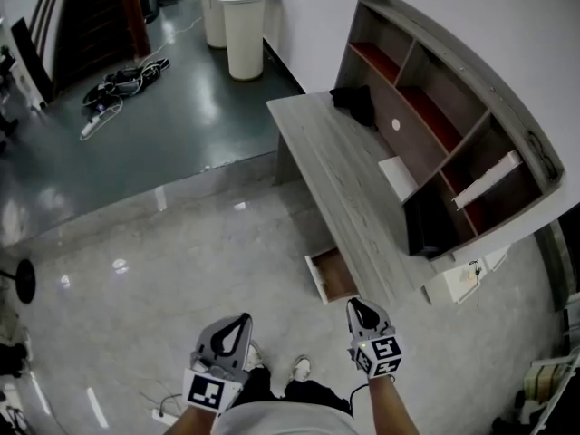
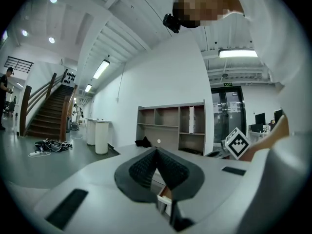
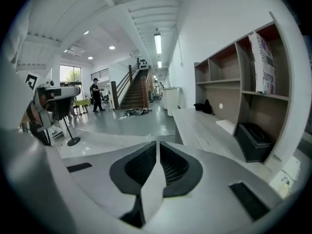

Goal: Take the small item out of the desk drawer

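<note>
The room is being lit by long tube lamps (image 2: 100,68) on a white ribbed ceiling (image 2: 141,13). Their glare is being thrown back by a glossy pale floor (image 1: 181,252), which is being met farther off by a darker grey-green floor (image 1: 181,116). A white wall (image 1: 471,25) is being lined by a grey wooden desk (image 1: 331,166), on which an open shelf unit (image 1: 453,125) is being carried. Two white round stands (image 1: 243,16) are being kept by the wall's corner. Loose cables (image 1: 122,84) are being left on the dark floor near a staircase (image 2: 48,106).
</note>
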